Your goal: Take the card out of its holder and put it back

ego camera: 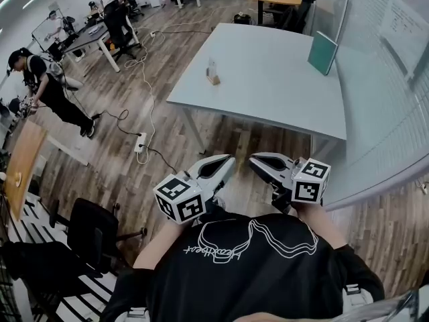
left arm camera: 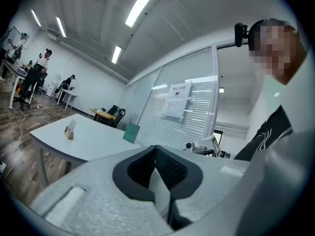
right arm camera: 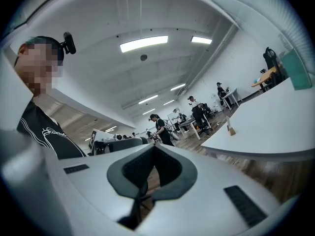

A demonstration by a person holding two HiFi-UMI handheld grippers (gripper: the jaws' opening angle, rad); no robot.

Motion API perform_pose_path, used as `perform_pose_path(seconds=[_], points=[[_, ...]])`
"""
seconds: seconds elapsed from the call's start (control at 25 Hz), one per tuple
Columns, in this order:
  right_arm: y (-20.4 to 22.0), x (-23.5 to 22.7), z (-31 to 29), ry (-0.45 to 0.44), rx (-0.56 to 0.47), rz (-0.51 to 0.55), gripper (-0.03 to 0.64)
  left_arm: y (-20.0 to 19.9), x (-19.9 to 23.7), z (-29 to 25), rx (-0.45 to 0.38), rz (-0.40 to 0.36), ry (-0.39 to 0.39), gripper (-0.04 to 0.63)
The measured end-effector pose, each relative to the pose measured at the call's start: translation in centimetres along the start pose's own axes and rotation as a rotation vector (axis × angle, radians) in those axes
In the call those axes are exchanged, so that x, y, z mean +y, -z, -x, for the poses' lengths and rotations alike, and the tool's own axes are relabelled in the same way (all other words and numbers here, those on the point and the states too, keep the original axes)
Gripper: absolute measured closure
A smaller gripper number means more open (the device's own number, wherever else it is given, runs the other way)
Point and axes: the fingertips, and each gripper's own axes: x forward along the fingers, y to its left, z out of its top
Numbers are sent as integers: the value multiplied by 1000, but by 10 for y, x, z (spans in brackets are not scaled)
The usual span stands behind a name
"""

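Observation:
A small wooden card holder [ego camera: 213, 78] with a pale card [ego camera: 212, 67] upright in it stands on the white table [ego camera: 268, 92], near its left edge. Both grippers hover well short of the table, close to the person's chest, tips pointing toward it. My left gripper [ego camera: 226, 161] is shut with nothing in it, and so is my right gripper [ego camera: 257, 160]. The left gripper view has the holder [left arm camera: 69, 130] far off to the left beyond the shut left gripper [left arm camera: 156, 154]. In the right gripper view the holder [right arm camera: 230, 129] sits small on the table, past the shut right gripper [right arm camera: 153, 150].
A green board [ego camera: 322, 52] stands at the table's far right, beside a glass wall with blinds [ego camera: 389, 79]. Cables and a power strip [ego camera: 140, 142] lie on the wooden floor left of the table. A black chair [ego camera: 90, 230] stands at lower left. People work at desks far left.

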Motion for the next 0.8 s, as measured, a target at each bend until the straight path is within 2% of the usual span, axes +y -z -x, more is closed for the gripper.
perform_pose_path(seconds=[0.24, 0.44, 0.8], points=[[5, -26, -2, 93, -4, -37, 607, 9, 19, -8, 18, 35, 6, 582], [5, -55, -20, 107, -3, -102, 607, 11, 53, -18, 34, 89, 1, 583], [-1, -141, -82, 138, 12, -209, 607, 4, 156, -50, 92, 164, -12, 582]])
